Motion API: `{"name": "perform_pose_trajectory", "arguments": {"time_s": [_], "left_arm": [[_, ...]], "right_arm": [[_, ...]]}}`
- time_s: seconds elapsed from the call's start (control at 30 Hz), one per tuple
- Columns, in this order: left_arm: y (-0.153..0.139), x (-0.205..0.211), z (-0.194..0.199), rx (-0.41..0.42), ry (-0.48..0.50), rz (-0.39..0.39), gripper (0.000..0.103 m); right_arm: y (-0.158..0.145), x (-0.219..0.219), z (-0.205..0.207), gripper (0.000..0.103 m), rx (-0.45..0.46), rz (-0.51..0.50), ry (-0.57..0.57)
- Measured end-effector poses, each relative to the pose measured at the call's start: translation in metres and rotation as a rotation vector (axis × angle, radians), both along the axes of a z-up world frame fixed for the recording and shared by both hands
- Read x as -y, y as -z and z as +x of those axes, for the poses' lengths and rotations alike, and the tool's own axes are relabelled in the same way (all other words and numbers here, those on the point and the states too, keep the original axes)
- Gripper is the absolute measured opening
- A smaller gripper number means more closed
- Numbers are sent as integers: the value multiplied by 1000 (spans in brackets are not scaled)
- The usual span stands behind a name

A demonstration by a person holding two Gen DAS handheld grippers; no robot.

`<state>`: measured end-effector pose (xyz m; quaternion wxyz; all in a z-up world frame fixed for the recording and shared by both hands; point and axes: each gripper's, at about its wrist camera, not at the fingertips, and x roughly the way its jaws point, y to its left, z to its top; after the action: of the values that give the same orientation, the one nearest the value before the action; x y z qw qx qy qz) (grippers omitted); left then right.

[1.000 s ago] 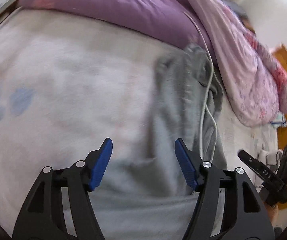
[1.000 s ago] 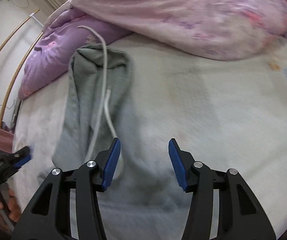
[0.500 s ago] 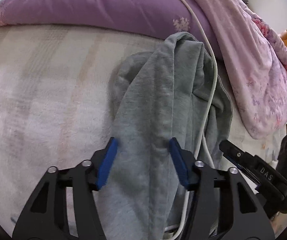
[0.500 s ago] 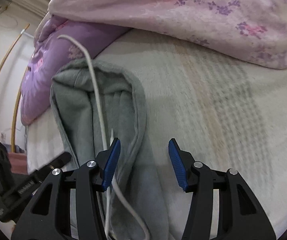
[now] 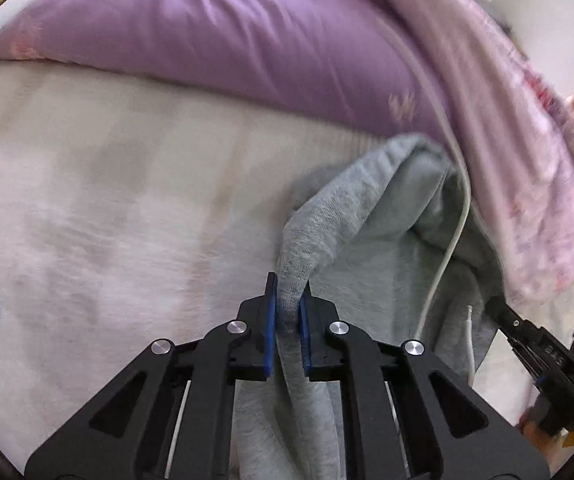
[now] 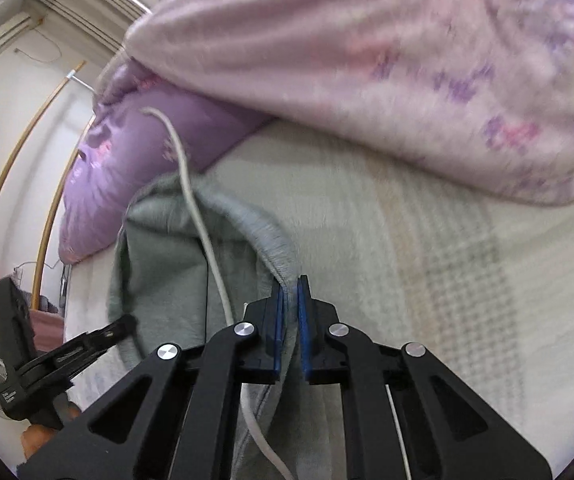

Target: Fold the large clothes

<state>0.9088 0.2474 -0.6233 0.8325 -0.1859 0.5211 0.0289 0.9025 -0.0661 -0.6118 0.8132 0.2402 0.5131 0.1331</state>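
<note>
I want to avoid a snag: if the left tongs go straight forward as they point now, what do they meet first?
The left tongs, shut on the grey garment, would likely meet its raised fold just ahead first. The purple quilt lies beyond; depth is unclear. The white cord lies to the right.

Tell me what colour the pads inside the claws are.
Blue, on black frames. The left wrist view shows it best, with the left claw pinching the grey fleece garment.

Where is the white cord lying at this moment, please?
In both wrist views the white cord trails from the purple pillow down across the grey garment, between the two grippers.
</note>
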Motion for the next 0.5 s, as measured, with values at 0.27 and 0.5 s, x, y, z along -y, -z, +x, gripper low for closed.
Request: {"name": "perform_pose_trajectory", "arguments": {"time_s": [0.27, 0.5], "left_arm": [[-49, -43, -81, 90, -53, -3, 10], [-61, -57, -141, 122, -113, -78, 10]], "right_arm": [[-61, 30, -46, 6, 136, -63, -21], [-88, 39, -96, 6, 163, 10, -43]]}}
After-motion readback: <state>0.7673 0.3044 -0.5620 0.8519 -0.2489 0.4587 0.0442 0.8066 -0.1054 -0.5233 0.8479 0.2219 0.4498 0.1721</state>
